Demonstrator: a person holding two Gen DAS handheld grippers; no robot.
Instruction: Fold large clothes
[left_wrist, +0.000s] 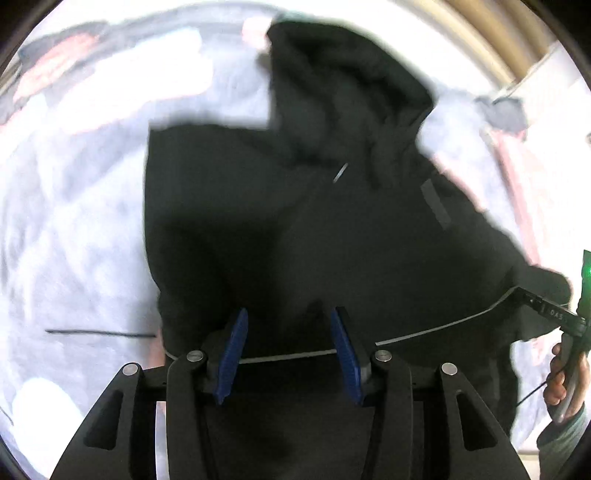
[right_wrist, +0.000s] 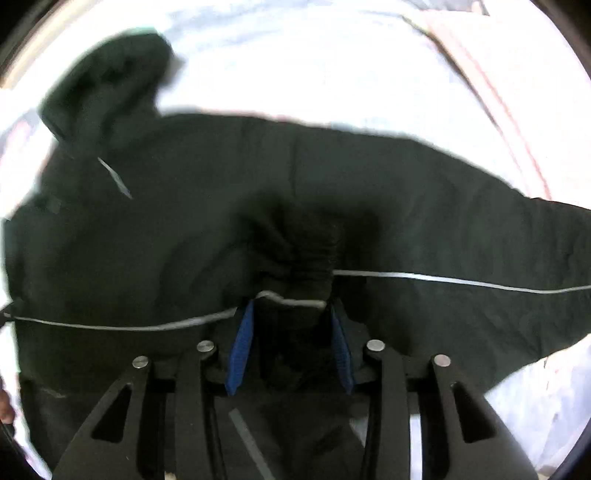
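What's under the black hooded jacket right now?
The black hooded jacket lies on a pale grey bedsheet, which shows around its edges. Whatever is directly beneath the jacket is covered and cannot be seen.

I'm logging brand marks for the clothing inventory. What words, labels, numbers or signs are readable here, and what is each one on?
"OAS": pale letters on the right gripper's black body, at the right edge of the left wrist view; partly cut off and blurred, so the reading is uncertain.
Grey rectangular patch on the black jacket: no text legible, too blurred.
Small pale tag near the jacket's hood: too small and blurred to read.
Nothing else is readable.
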